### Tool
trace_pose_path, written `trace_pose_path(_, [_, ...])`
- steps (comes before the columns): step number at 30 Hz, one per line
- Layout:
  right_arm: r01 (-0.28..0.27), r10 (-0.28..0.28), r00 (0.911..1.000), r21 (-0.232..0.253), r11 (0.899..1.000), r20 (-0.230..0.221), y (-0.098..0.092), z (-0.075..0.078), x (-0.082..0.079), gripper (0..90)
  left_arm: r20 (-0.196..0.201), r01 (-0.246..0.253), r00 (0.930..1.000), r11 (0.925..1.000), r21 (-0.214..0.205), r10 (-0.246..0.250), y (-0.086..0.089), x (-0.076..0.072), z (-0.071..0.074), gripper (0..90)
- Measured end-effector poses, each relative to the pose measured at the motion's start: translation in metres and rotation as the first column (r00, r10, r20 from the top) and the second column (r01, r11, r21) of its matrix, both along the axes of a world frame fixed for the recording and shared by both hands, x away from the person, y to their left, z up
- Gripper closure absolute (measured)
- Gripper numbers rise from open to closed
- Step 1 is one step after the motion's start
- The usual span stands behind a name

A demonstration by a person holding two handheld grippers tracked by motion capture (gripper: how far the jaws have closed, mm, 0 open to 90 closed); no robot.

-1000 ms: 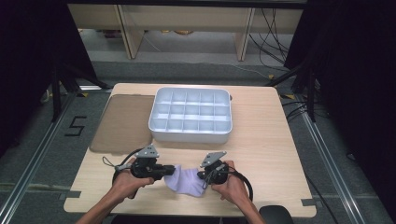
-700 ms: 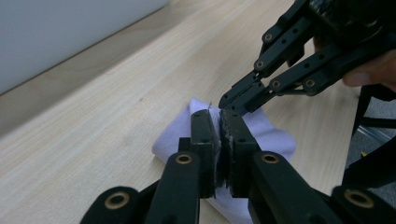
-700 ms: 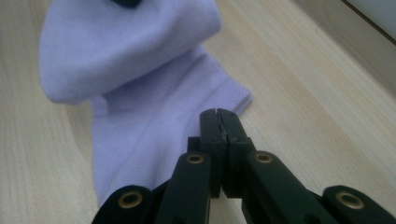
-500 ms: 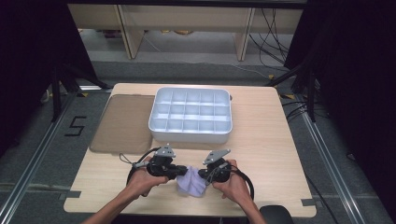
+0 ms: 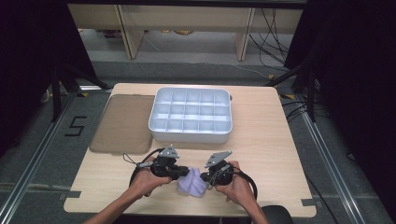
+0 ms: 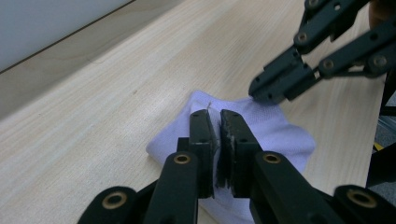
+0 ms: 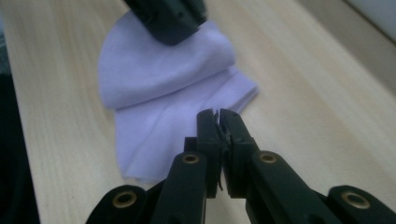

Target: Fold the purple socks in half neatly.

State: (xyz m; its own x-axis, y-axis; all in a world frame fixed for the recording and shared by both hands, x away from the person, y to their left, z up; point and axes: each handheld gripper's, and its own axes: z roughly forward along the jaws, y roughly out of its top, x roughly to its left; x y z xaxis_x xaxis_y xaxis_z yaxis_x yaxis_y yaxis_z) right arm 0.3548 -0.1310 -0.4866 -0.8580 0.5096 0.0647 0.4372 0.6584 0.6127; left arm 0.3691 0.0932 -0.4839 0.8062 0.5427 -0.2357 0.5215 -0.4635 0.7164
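Note:
A lavender cloth [image 5: 192, 184] lies bunched and folded near the table's front edge, between the person's hands. My left gripper [image 5: 181, 173] comes in from the left and my right gripper [image 5: 206, 179] from the right, their tips close together over the cloth. In the left gripper view, the left gripper [image 6: 215, 116] is shut with a thin edge of the cloth [image 6: 285, 135] pinched between its jaws, and the right gripper [image 6: 273, 91] grips the far edge. In the right gripper view, the right gripper [image 7: 218, 114] is shut on a corner of the cloth [image 7: 154, 74].
A white tray [image 5: 189, 136] divided into several compartments stands in the table's middle. A flat brown mat [image 5: 123, 123] lies to its left. Bare wooden table [image 5: 266, 154] stretches to the right of the hands.
My left gripper has moved right toward the right gripper, carrying its edge of the cloth over. The cloth is folded narrower now. The right gripper has kept still.

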Motion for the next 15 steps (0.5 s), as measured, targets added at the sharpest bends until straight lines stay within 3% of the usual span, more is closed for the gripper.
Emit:
trace_pose_path(2, [0.012, -0.012, 0.9998, -0.011, 1.000, -0.013, 0.001, -0.001, -0.002, 87.9, 0.001, 0.003, 1.0000, 1.0000, 0.001, -0.003, 0.000, 0.000, 0.000, 82.9])
trace_pose_path(3, [-0.018, 0.018, 0.9998, -0.034, 0.999, 0.000, 0.002, -0.005, 0.001, 88.3, 0.003, 0.004, 1.0000, 1.0000, -0.001, -0.004, -0.003, 0.000, 0.000, 83.0])
trace_pose_path(5, [0.017, -0.018, 0.9995, -0.038, 0.999, -0.027, 0.002, -0.005, -0.001, 88.3, 0.005, 0.005, 1.0000, 1.0000, -0.001, -0.005, -0.005, 0.000, -0.001, 82.8])
trace_pose_path(8, [-0.010, 0.010, 1.0000, -0.026, 1.000, 0.000, 0.002, -0.006, 0.001, 88.3, 0.002, 0.006, 1.0000, 1.0000, 0.000, -0.006, -0.011, -0.001, -0.001, 82.7])
trace_pose_path(13, [-0.003, 0.003, 1.0000, -0.010, 1.000, 0.000, -0.002, -0.004, 0.003, 87.7, 0.003, 0.010, 0.9999, 0.9999, 0.004, -0.010, -0.015, 0.000, -0.003, 82.3])
trace_pose_path(15, [0.024, -0.024, 0.9995, 0.007, 1.000, 0.020, -0.006, -0.001, 0.004, 87.2, 0.002, 0.016, 0.9999, 0.9999, 0.002, -0.016, -0.015, 0.001, -0.003, 81.7])
